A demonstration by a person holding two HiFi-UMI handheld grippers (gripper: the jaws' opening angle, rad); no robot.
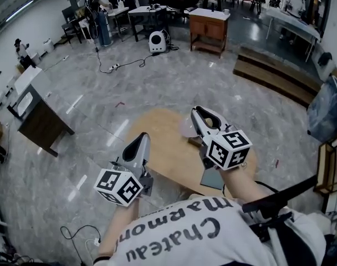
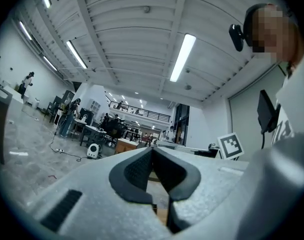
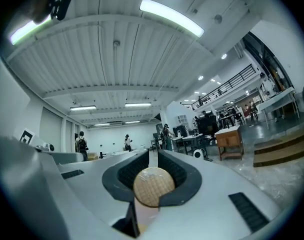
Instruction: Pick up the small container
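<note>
The right hand-held gripper (image 3: 153, 159) is clamped on the small container (image 3: 153, 186), a round tan thing held in the air over the wooden surface (image 1: 166, 148). The left hand-held gripper (image 2: 153, 153) hovers nearby, jaws pressed together, empty.

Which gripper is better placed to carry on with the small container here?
Right. The right gripper has its fingers closed on the small round tan container; the left gripper is shut with nothing between its fingers.
</note>
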